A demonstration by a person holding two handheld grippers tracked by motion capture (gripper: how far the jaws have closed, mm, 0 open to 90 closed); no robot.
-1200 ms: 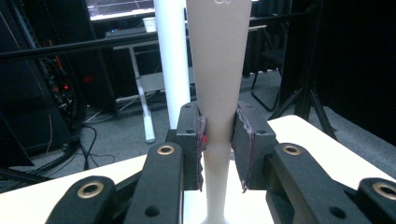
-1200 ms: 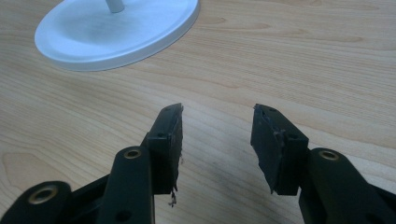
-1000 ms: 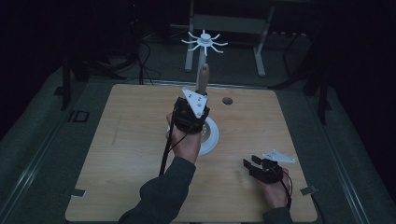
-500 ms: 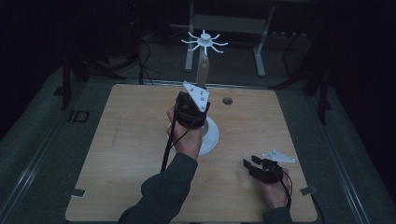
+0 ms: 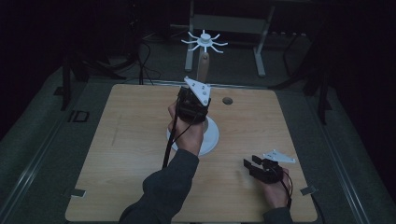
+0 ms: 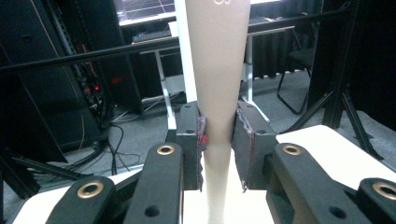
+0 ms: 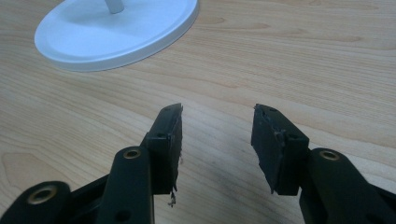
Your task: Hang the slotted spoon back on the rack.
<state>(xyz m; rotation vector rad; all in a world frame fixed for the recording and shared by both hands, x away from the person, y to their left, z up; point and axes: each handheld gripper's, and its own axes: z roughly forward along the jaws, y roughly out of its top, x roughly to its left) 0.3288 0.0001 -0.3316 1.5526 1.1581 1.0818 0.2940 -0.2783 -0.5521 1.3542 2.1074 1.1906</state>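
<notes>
A stand rises from the middle of the wooden table point(image 5: 121, 140). It has a round white base point(image 5: 211, 136), a tapered beige pole point(image 5: 202, 70) and a white spoked top point(image 5: 204, 41). My left gripper point(image 5: 196, 100) is shut on the pole partway up; in the left gripper view both pads press the pole point(image 6: 217, 70) from either side, with the left gripper point(image 6: 218, 122) held about level. My right gripper point(image 5: 250, 165) rests low at the table's front right, open with nothing between its fingers. In the right gripper view the right gripper point(image 7: 217, 123) faces the white base point(image 7: 116, 32) across bare wood.
A small dark hole point(image 5: 227, 100) marks the table near its far edge, right of the pole. Beyond the far edge stand metal frames point(image 5: 259, 51) and cables on a dark floor. Table edges lie close to the right hand.
The left gripper has shifted slightly up the pole and tilted a little while staying shut on it. The right gripper has not moved.
</notes>
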